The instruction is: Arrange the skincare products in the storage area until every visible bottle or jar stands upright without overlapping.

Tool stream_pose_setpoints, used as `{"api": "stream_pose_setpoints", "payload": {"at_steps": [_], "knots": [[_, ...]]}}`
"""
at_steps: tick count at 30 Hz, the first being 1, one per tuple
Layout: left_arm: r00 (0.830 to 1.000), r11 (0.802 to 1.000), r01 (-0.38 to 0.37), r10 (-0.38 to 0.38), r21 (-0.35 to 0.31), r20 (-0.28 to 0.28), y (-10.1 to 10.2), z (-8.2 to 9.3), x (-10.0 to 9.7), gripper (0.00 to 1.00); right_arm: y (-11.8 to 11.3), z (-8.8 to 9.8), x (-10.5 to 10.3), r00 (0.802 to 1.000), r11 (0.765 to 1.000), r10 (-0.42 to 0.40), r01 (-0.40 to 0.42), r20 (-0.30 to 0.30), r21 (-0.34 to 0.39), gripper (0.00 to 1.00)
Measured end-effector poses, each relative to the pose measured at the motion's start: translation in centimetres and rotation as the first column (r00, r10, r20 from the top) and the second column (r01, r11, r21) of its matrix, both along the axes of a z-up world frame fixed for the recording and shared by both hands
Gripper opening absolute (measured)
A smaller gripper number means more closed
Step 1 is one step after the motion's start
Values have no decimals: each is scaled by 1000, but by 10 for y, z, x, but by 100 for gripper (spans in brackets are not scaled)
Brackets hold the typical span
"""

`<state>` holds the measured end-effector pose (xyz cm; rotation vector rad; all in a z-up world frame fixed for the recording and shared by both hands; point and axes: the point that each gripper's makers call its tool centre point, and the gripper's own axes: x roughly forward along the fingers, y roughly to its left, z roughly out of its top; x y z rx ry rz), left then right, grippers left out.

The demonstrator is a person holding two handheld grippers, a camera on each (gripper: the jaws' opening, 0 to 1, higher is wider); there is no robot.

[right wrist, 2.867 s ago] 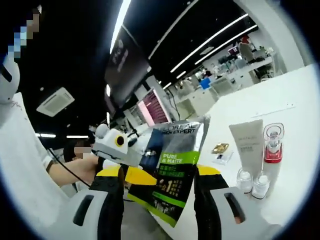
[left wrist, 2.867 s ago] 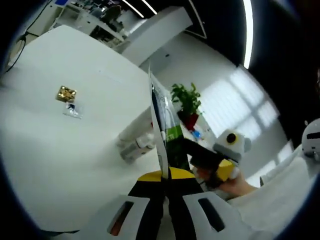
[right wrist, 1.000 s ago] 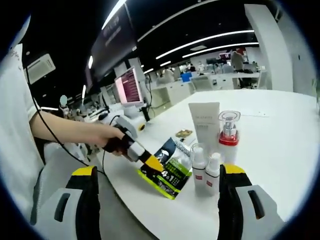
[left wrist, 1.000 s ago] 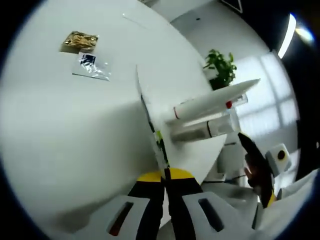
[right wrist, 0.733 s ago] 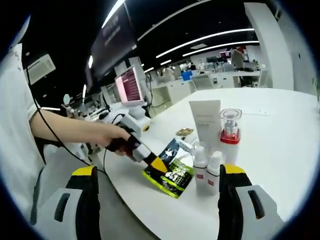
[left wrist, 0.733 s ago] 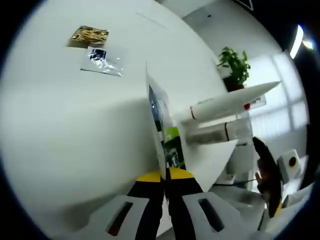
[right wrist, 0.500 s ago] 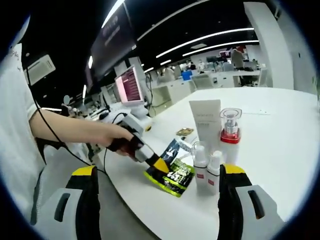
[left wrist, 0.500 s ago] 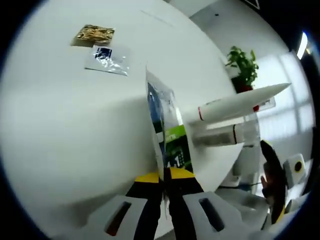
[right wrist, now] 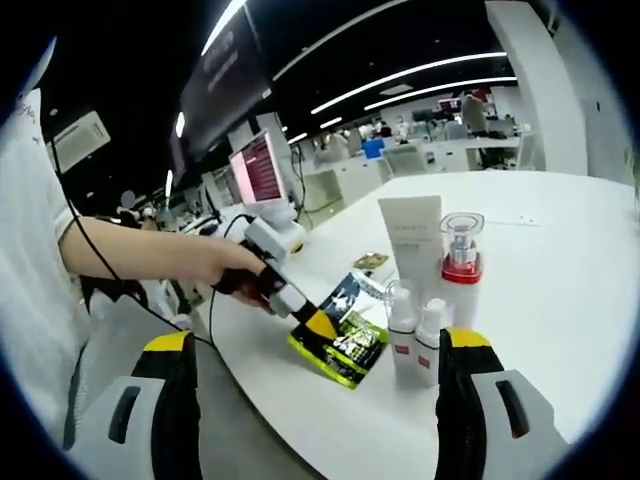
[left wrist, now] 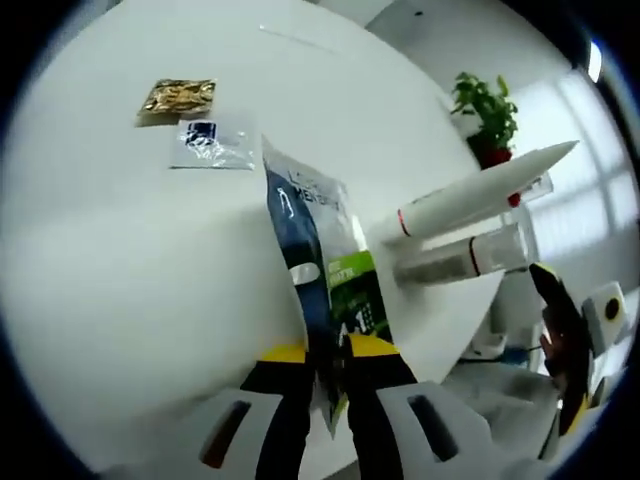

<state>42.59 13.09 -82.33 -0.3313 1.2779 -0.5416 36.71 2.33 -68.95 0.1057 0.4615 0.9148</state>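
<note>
Pinching the sachet [left wrist: 322,268] by its lower edge with the left gripper [left wrist: 325,375], jaws clamped tight on the foil, and laying it down on the table [left wrist: 120,290] just beside the standing group, probably so it ends up flat and clear of the bottles rather than leaning on them. Hanging back with the right gripper [right wrist: 315,400], jaws spread wide and grasping nothing, seemingly leaving room for the placement. Looking, in the right gripper view, at the left gripper [right wrist: 318,325] nosing the sachet [right wrist: 345,335] onto the tabletop near the edge, close to the two small bottles [right wrist: 417,338] but whether touching them, hard to tell. Standing upright behind those: a white tube [right wrist: 412,243] and a clear pump bottle [right wrist: 461,258] with a red band, side by side, none overlapping. Showing dark blue at the sachet's top, bright green lower down, white lettering, glossy and slightly curled. Lying well apart on the table, a gold packet [left wrist: 177,96] and a clear packet [left wrist: 207,142]. Judging the sachet as limp and slippery, likely to slide or flop once let go.
</note>
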Motion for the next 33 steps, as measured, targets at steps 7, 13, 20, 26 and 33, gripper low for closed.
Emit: {"api": "stream_pose_setpoints", "payload": {"at_steps": [7, 13, 20, 26, 33], "knots": [[999, 998, 29, -30, 47, 25, 2, 1, 1, 16, -1, 0, 0, 1000, 1000, -4, 4, -3, 1, 99], [997, 994, 59, -63, 92, 38, 6, 0, -1, 19, -1, 0, 0, 1000, 1000, -2, 2, -5, 1, 99], [992, 982, 104, -114, 161, 54, 15, 0, -1, 22, -2, 1, 1, 1000, 1000, -13, 14, -10, 10, 99], [987, 970, 128, -144, 207, 65, 22, -1, -1, 24, -1, 1, 0, 1000, 1000, -10, 10, -9, 7, 99], [979, 942, 162, -192, 293, 75, 40, -7, -2, 28, -2, 1, 0, 1000, 1000, -10, 10, -9, 9, 99]]}}
